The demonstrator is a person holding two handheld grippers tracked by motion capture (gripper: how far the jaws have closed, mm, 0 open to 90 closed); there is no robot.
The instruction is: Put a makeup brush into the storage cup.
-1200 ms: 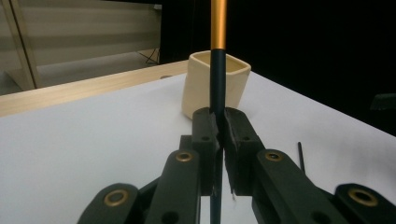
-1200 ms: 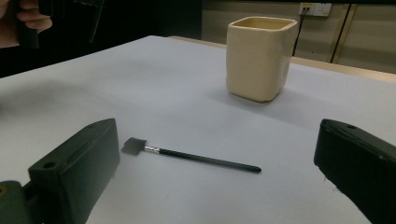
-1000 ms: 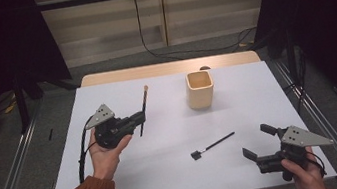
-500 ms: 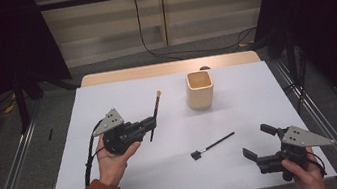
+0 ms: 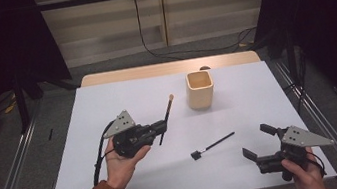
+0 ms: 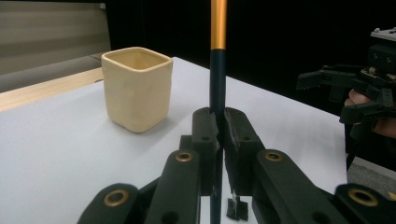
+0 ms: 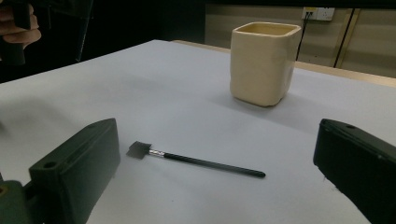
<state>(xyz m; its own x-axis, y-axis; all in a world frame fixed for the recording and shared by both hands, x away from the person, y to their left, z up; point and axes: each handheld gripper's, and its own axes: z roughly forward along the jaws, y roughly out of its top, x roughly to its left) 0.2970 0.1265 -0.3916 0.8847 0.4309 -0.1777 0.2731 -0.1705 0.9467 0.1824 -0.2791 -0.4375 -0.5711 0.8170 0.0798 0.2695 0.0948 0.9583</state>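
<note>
The left gripper is clamped on a black brush with an orange end (held upright between its jaws). Beyond it stands the cream cup. The right gripper gapes wide — a small black brush lies just ahead of it.

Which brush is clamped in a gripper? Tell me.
The orange-tipped brush, held upright in the shut left gripper. The other, the small black brush, lies loose on the table before the open right gripper.

The left gripper view's top edge cut off the orange end of the brush, and the left claw hid part of its dark handle.
</note>
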